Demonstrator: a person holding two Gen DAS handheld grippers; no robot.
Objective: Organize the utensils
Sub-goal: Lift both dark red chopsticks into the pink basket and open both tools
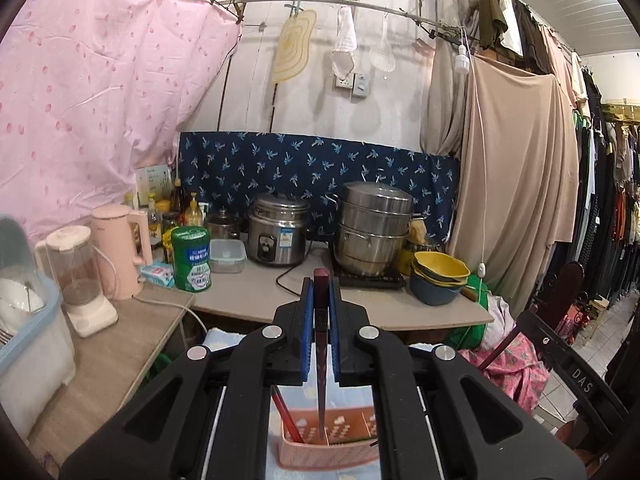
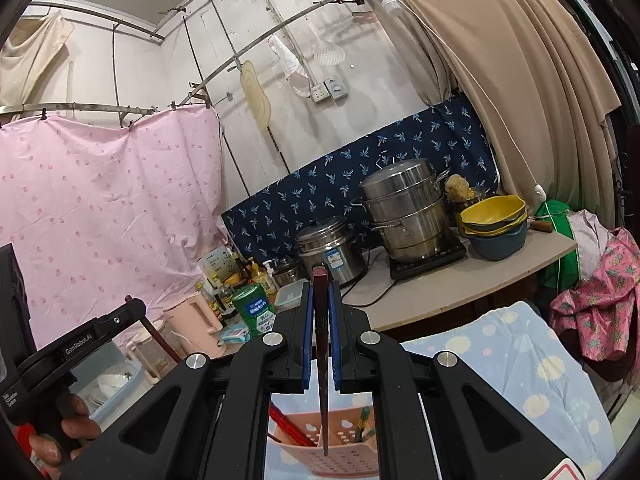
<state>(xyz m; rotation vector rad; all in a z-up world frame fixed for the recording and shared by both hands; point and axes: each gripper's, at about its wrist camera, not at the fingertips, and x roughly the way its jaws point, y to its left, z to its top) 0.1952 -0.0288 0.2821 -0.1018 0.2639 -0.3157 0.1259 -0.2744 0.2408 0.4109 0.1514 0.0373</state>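
Left wrist view: left gripper [image 1: 321, 300] pinches dark chopstick [image 1: 321, 360], tip hanging over pink holder [image 1: 320, 446] on blue cloth. Right gripper [image 2: 321, 300] likewise clamps second chopstick [image 2: 322, 360] above holder [image 2: 340, 452]. Risk: thin sticks pivot between pads, miss compartment, or tip light holder.

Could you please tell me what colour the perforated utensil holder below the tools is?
The utensil holder is salmon pink, clearest in the right wrist view.
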